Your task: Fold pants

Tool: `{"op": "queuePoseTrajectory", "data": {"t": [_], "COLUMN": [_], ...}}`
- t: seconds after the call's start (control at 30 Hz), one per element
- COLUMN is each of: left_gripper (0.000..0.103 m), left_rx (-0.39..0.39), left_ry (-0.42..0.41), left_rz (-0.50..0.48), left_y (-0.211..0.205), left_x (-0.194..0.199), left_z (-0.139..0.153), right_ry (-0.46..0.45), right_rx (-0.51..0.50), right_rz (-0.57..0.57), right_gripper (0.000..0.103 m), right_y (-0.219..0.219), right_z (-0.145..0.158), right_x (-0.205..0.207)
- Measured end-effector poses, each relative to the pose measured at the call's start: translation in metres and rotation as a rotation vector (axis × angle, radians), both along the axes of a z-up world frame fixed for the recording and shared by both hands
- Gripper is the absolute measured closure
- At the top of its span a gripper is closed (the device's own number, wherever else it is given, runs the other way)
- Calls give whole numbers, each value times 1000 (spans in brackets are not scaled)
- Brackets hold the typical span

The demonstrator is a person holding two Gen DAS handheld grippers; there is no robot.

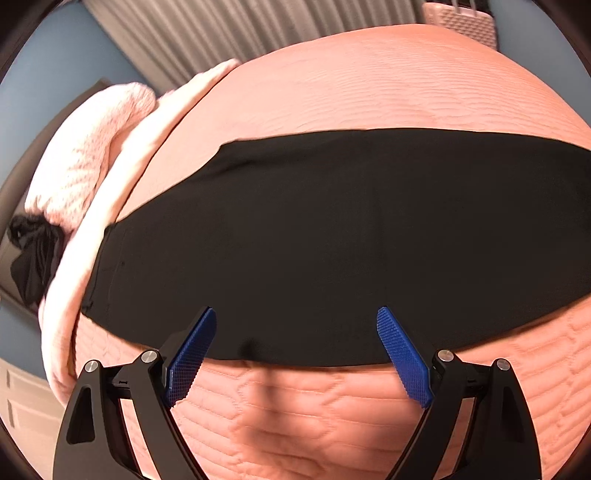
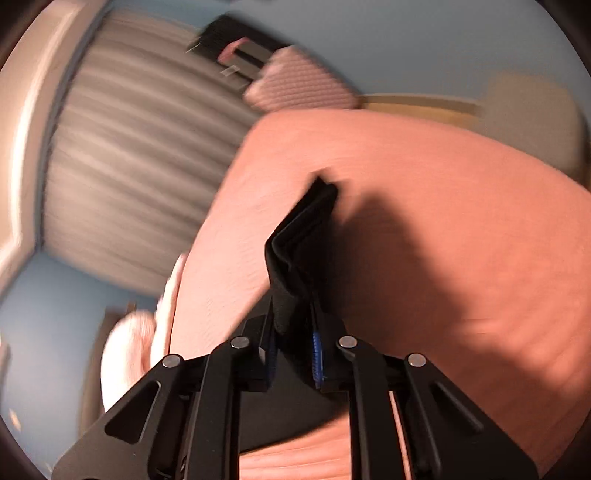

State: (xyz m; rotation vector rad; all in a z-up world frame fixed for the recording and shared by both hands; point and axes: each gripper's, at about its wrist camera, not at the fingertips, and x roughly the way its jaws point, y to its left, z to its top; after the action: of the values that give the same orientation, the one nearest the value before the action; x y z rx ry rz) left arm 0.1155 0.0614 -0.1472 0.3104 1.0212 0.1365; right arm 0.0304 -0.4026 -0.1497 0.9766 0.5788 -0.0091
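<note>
Black pants [image 1: 332, 240] lie flat across a salmon quilted bedspread [image 1: 369, 85], stretching from left to the right edge of the left wrist view. My left gripper [image 1: 296, 321] is open and empty, its blue pads just above the pants' near edge. In the right wrist view my right gripper [image 2: 295, 354] is shut on a folded edge of the black pants [image 2: 303, 236], lifted above the bedspread [image 2: 461, 221]. That view is motion-blurred.
A pale pink fuzzy blanket [image 1: 92, 155] and a lighter sheet lie at the bed's left edge, with a black garment [image 1: 33, 258] beyond. Grey curtains [image 1: 240, 33] hang behind the bed. A pink patterned suitcase [image 1: 461, 18] stands at the far side.
</note>
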Motion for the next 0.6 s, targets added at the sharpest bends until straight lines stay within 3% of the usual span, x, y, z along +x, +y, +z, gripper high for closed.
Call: {"op": "queuePoseTrajectory", "data": {"t": [0.13, 0.23, 0.33, 0.43, 0.53, 0.6], "left_gripper": [15, 16, 16, 16, 16, 16], "left_rx": [-47, -61, -47, -23, -29, -15], "left_ry": [-24, -44, -65, -62, -48, -51], "left_rz": [59, 93, 121, 141, 153, 151], "left_y": [41, 76, 113, 149, 174, 185], "left_x": [-1, -5, -10, -12, -10, -8], "left_z": [5, 11, 16, 14, 8, 6], "right_ry": [-52, -51, -13, 89, 180, 143], "right_rx": [-130, -174, -215, -223, -286, -300], "right_rz": [260, 441, 607, 760, 852, 848], "right_gripper": [89, 89, 89, 89, 89, 89], "right_y": [104, 193, 288, 379, 436, 449], "right_z": [61, 71, 50, -5, -52, -49], "right_x": [61, 100, 130, 146, 140, 133]}}
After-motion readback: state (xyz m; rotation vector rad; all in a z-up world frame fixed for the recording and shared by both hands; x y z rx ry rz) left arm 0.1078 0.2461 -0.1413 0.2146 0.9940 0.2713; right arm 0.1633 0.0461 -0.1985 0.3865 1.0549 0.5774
